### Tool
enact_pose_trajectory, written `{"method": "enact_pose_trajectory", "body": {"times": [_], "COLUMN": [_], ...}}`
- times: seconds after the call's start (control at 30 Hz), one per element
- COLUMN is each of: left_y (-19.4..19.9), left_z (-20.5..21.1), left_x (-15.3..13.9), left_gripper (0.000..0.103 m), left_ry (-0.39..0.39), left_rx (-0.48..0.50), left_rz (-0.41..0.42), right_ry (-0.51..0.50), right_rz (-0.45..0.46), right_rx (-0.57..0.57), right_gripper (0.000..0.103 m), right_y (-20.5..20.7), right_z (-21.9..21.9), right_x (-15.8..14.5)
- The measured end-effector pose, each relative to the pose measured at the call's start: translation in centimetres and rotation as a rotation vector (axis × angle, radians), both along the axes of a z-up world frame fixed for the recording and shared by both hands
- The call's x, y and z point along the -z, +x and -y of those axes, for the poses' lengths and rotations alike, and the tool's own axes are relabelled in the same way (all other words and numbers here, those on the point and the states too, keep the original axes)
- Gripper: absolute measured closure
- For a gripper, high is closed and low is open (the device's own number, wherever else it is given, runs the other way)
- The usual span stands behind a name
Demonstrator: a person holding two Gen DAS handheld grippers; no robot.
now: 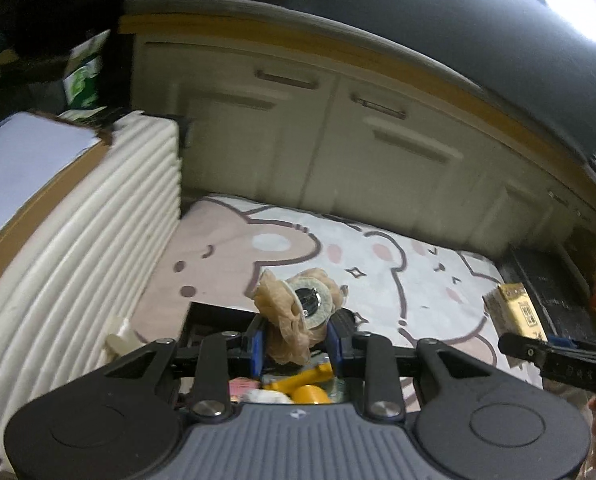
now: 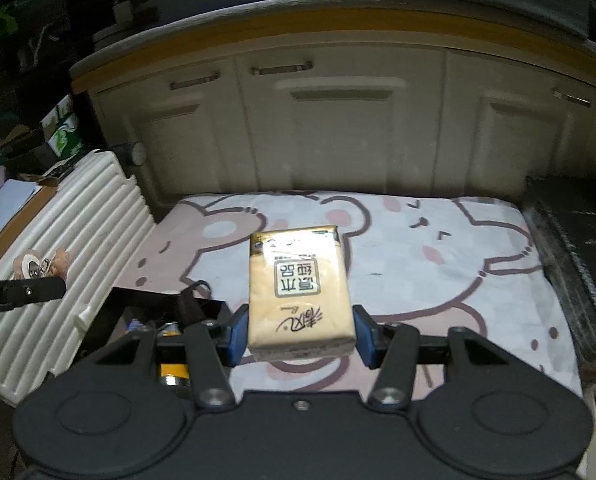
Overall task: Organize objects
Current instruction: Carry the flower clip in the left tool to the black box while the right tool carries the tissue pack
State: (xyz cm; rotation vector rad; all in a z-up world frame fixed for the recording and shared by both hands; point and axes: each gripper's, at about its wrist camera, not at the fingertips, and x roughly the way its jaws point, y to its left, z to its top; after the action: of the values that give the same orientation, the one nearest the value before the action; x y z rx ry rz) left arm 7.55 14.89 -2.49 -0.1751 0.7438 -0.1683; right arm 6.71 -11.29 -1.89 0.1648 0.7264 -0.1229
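The left tongs (image 1: 295,340) are clenched on a small tan plush keychain (image 1: 293,312) whose round cream face with a dark metal centre points up and away from the blue pads (image 1: 256,346). Just beneath these tongs sits an open black box (image 1: 217,314), with yellow items (image 1: 306,386) and a pink-and-white piece showing inside it below the grasped toy. To the left of them stands a white ribbed case (image 1: 77,248).

The right tongs (image 2: 300,336) are clenched on a tan tissue pack (image 2: 300,292), held by its near end between the blue pads (image 2: 237,334), its printed face up and its far end jutting forward. Below and to their left is the same black box (image 2: 137,304); further left, the other tongs carry the plush keychain (image 2: 37,266).

Under and beyond both tongs spreads a bear-print mat (image 2: 418,264). Past it stands a row of cream cabinet doors (image 2: 338,128), and to the right of the mat lies a black slab (image 2: 574,248).
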Motion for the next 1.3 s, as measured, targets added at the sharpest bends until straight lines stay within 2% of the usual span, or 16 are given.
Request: {"method": "enact_pose_trajectory", "body": {"times": [0.33, 0.63, 0.8, 0.97, 1.13, 1.3], "left_y": [0.7, 0.8, 1.0, 1.4, 1.1, 1.1], "left_z": [-1.8, -3.5, -4.6, -4.6, -3.5, -2.9], "left_x": [1.7, 2.8, 4.2, 6.4, 7.6, 8.7], "left_gripper": [0.071, 0.071, 0.071, 0.071, 0.071, 0.071], "left_ry": [-0.024, -0.049, -0.031, 0.022, 0.078, 0.114], "left_rx": [-0.021, -0.048, -0.053, 0.008, 0.105, 0.16], "left_rz": [-0.033, -0.072, -0.145, -0.259, -0.304, -0.345], "right_ry": [0.023, 0.207, 0.272, 0.33, 0.389, 0.423], "right_rz": [-0.036, -0.095, -0.134, -0.172, -0.196, -0.226], "right_rx": [-0.116, -0.154, -0.135, -0.136, -0.155, -0.156], "right_gripper": [0.05, 0.05, 0.05, 0.05, 0.05, 0.049], "right_y": [1.8, 5.9, 8.6, 11.1, 13.0, 14.0], "right_z": [-4.0, -7.8, -9.3, -10.6, -12.0, -13.3], "right_x": [0.7, 2.8, 4.7, 6.4, 7.4, 8.4]}}
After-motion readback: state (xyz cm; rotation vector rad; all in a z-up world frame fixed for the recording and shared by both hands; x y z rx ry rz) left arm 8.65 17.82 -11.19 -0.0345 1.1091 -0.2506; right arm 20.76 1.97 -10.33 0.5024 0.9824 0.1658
